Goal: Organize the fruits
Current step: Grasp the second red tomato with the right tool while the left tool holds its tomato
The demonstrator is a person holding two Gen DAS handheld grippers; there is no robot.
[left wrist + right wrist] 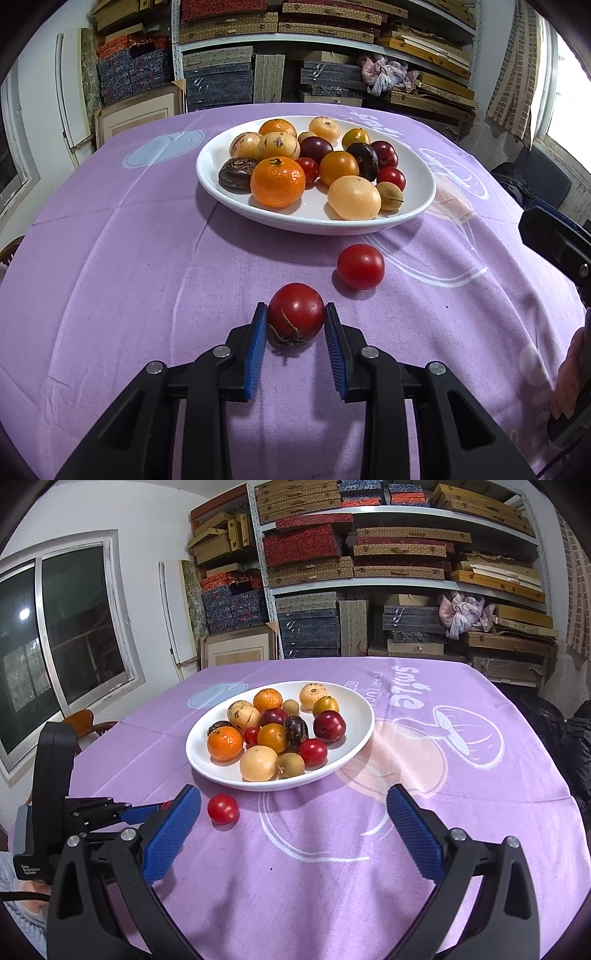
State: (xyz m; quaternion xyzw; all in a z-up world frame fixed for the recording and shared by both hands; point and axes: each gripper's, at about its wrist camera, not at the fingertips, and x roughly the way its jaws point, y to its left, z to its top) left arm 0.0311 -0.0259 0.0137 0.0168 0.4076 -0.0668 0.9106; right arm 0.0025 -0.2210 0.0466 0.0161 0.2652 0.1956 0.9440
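A white oval plate (pixel 417 206) (pixel 354 709) holds several fruits: oranges, pale yellow fruits, dark plums and small red tomatoes. A red tomato with a dried stem (pixel 295 314) lies on the purple cloth between the blue pads of my left gripper (pixel 295 321); the left pad touches it and a thin gap shows at the right pad. A second red tomato (pixel 361 266) (pixel 222 808) lies loose on the cloth just before the plate. My right gripper (pixel 293 801) is open wide and empty, above the cloth near the plate. The left gripper (pixel 147 808) shows at the left of the right wrist view.
The purple tablecloth (pixel 129 277) (pixel 424 775) covers the table. Shelves stacked with boxes (pixel 369 572) stand behind it. A window (pixel 55 646) and a wooden chair (pixel 85 723) are to the left. The right gripper's body (pixel 554 243) shows at the right edge.
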